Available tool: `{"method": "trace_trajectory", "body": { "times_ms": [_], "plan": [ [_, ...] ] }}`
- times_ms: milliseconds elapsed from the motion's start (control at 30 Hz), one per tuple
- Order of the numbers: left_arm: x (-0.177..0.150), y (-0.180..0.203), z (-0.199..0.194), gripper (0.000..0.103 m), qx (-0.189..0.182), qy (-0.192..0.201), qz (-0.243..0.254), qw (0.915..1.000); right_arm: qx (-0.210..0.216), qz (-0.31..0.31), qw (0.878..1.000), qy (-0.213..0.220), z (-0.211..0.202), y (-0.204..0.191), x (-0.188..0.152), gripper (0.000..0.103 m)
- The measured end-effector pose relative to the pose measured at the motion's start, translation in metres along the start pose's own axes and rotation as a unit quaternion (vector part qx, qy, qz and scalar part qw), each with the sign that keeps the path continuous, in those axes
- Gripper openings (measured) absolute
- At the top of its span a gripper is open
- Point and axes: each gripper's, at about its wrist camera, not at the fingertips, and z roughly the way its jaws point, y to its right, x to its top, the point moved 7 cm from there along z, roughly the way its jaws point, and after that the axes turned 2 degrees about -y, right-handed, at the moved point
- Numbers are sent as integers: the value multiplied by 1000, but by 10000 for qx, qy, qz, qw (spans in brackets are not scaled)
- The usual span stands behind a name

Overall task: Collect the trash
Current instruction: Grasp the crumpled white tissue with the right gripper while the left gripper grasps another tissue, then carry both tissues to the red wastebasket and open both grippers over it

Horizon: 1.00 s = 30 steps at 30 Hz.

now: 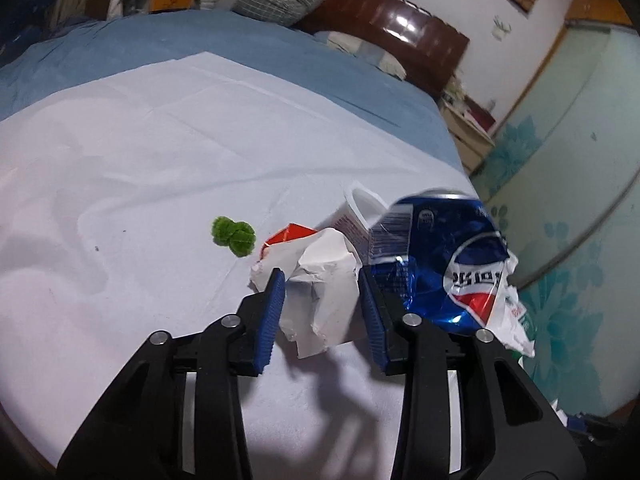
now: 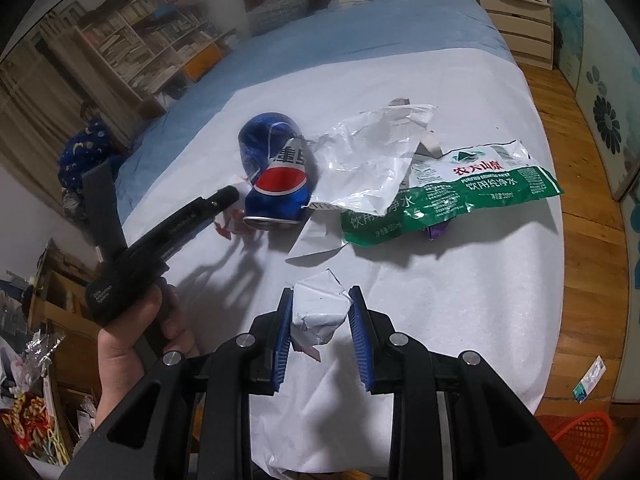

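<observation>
Bedding fills the left wrist view: a white sheet (image 1: pixel 160 152) lies over a blue bedspread (image 1: pixel 200 40), with a dark wooden headboard (image 1: pixel 380 20) and one checked pillow (image 1: pixel 280 0) at the far end. The sheet's right edge drops toward a wall with teal flower panels (image 1: pixel 560 160); the left half of the sheet lies bare. The left gripper (image 1: pixel 322 312) stands partly open, its blue pads on either side of one crumpled white paper (image 1: pixel 324 292); whether both pads press on it cannot be told. Just beyond lie one crushed Pepsi can (image 1: pixel 440 260), one white plastic cup (image 1: pixel 360 212) on its side, one red-and-white wrapper (image 1: pixel 286 238) and one green pompom (image 1: pixel 234 235), the last set apart to the left.

Right wrist view: the same white sheet (image 2: pixel 460 300) reaches a wooden floor (image 2: pixel 592 200) on the right, where one orange basket (image 2: pixel 580 436) sits at the lower corner. A bookshelf (image 2: pixel 152 40) stands at left. The right gripper (image 2: pixel 320 334) is partly open around a second crumpled white paper (image 2: pixel 320 312), which touches at least the left pad. Farther off lie the Pepsi can (image 2: pixel 276 176), one torn white bag (image 2: pixel 376 156) and one green water-bottle label wrapper (image 2: pixel 460 200), which overlap. The person's left hand (image 2: pixel 136 344) holds the other gripper's black handle.
</observation>
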Motion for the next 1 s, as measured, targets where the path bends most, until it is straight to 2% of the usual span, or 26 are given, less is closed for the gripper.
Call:
{"method": "trace_trajectory", "body": {
  "times_ms": [67, 233, 433, 533, 633, 733, 800, 833, 900, 933, 1000],
  "plan": [
    [-3, -3, -8, 22, 24, 91, -89, 9999, 40, -7, 10000, 17, 0, 0, 0, 29],
    [-16, -2, -44, 21, -30, 250, -154, 9996, 206, 81, 9996, 163, -9, 4, 0, 29],
    [-23, 11, -133, 21, -267, 937, -150, 9951, 552, 176, 9970, 517, -46, 17, -14, 29],
    [-27, 41, -182, 21, -504, 1325, -73, 9899, 647, 189, 9957, 630, -73, 35, -31, 29],
    [-34, 85, -205, 21, -848, 1386, 150, 9866, 611, 309, 9951, 717, -114, 82, -60, 29],
    [-57, 170, -214, 21, -1375, 1147, 720, 9812, 305, 521, 9951, 783, -155, 146, -90, 29],
    [-80, 225, -209, 21, -1689, 883, 1129, 9752, -62, 805, 9934, 809, -189, 207, -113, 29],
    [-89, 248, -205, 21, -1836, 742, 1294, 9716, -362, 1042, 9912, 732, -210, 251, -132, 29],
    [-125, 316, -182, 21, -2192, 193, 1760, 9595, -846, 1462, 9836, 637, -237, 315, -164, 29],
    [-142, 335, -173, 21, -2252, 8, 1921, 9552, -1023, 1573, 9806, 573, -245, 337, -177, 29],
    [-191, 385, -140, 21, -2393, -712, 2350, 9394, -1537, 1961, 9676, 402, -263, 398, -225, 29]
  ]
}}
